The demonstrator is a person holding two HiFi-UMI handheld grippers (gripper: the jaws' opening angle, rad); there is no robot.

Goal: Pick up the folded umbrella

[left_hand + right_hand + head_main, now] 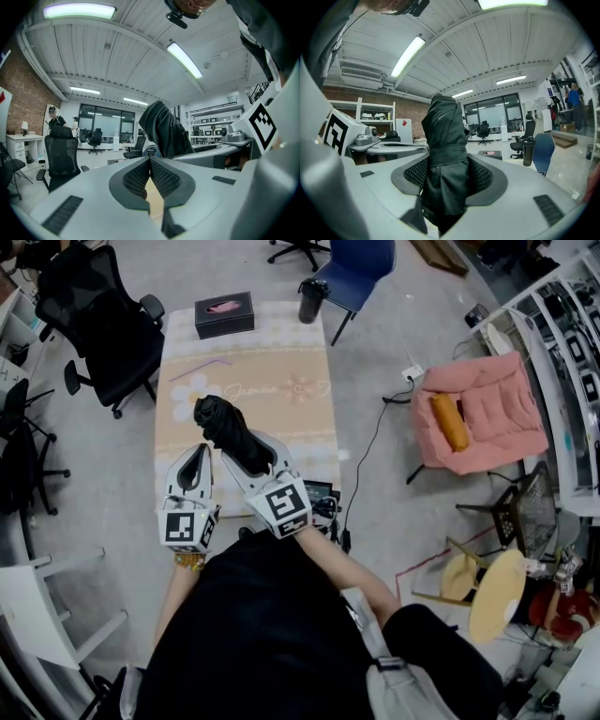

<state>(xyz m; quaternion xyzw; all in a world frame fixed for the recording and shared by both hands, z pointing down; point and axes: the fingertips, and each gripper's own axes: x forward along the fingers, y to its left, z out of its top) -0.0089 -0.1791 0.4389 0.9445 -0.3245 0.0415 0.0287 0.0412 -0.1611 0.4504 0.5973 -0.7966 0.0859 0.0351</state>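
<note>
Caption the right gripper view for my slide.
Right claw clamped on the black folded umbrella, blue chair beyond.

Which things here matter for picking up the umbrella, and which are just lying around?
For the job:
umbrella, clamped in the right gripper
left gripper, shut and empty

Lying about:
black box and bottle at the table's far end
office chair
pink armchair with orange cushion

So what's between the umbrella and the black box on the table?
Nothing, just bare patterned tablecloth between umbrella and box, seen in the head view.
</note>
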